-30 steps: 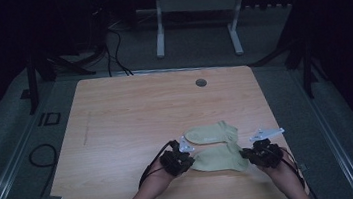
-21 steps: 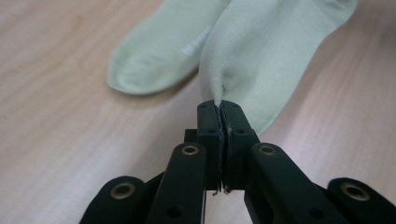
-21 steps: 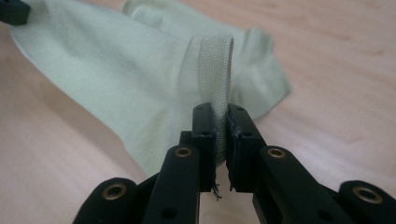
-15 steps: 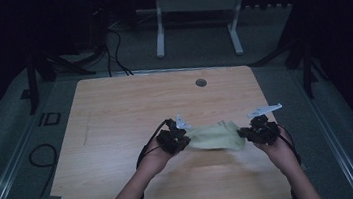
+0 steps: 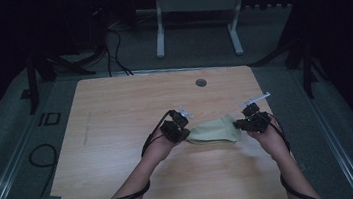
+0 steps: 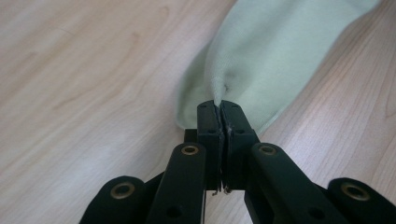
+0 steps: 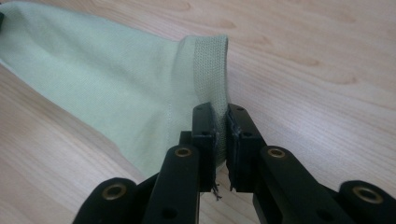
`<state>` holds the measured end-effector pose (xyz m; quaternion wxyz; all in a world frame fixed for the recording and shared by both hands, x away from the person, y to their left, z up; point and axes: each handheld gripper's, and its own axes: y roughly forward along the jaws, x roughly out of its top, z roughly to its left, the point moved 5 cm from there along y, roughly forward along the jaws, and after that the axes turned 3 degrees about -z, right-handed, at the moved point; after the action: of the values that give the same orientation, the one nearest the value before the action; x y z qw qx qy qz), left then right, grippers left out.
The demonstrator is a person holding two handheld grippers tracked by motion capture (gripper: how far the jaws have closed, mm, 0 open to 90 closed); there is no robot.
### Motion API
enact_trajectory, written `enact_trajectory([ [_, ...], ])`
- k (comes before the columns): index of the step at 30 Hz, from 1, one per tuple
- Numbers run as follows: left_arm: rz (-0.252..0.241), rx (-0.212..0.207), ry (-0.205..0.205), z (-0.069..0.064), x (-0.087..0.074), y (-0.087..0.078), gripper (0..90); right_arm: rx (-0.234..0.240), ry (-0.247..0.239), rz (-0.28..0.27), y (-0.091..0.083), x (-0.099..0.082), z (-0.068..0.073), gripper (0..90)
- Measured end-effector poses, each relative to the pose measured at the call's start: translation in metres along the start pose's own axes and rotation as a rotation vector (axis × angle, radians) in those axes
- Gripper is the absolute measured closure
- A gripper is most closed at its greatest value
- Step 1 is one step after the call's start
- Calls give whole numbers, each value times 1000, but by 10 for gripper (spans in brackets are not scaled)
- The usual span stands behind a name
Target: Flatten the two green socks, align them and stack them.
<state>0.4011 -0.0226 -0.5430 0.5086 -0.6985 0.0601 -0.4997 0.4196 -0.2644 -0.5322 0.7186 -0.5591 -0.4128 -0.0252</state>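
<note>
A pale green sock hangs stretched between my two grippers, just above the wooden table. My left gripper is shut on the sock's toe end; in the left gripper view the fabric is pinched between the closed jaws of that gripper. My right gripper is shut on the ribbed cuff, which runs down between the jaws of this gripper. The sock body trails off to the left in the right gripper view.
A round grommet hole sits near the table's far edge. A white metal stand and cables lie on the floor beyond the table. Black cables trail from both grippers along the person's forearms.
Both hands have moved away from the person toward the table's middle, carrying the sock. The sock has gone from lying spread on the table to being held lifted and stretched between the grippers.
</note>
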Motion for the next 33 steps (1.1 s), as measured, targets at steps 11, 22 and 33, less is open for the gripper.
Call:
enact_trajectory([
  [11, 29, -4, -28, 3, -8, 27, 871, -21, 12, 60, 32, -13, -10, 826],
  [22, 24, -2, -32, 8, -10, 37, 826, -20, 26, 84, 42, -17, -15, 759],
  [33, -79, 47, -18, 2, 3, 16, 632, -30, 17, 44, 29, -18, -11, 627],
])
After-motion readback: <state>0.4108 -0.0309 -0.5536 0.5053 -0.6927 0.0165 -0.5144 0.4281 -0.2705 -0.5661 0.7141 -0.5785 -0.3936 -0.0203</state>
